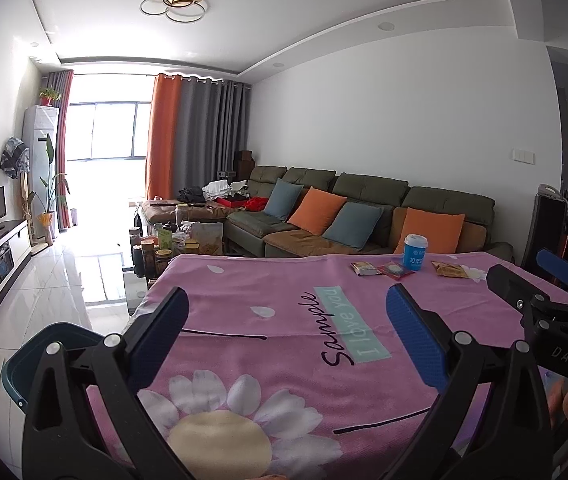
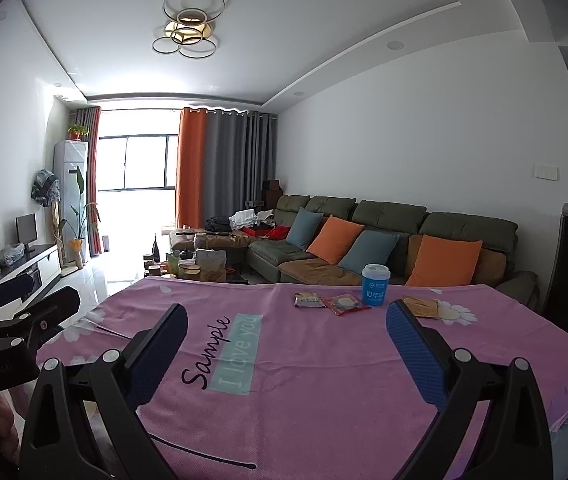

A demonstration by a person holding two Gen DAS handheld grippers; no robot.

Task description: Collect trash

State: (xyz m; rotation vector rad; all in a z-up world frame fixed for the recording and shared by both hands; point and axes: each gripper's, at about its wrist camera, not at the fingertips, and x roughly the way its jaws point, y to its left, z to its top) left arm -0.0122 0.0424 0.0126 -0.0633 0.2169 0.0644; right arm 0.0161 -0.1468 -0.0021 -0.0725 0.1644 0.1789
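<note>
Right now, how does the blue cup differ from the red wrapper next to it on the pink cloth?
The blue cup stands upright and tall; the red wrapper lies flat. The cup is a solid cylinder with a white lid; the wrapper is a thin square packet with a pale round centre. The cup sits farther back; the wrapper lies just in front and left of it. Both rest on the pink cloth, untouched by either gripper.

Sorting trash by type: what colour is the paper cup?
Blue cup with a white lid, clearest in the right wrist view.

Pink daisy-print cloth [image 2: 323,380]; blue cup [image 2: 375,285]; red, perhaps gold, wrappers [image 2: 345,304].
</note>
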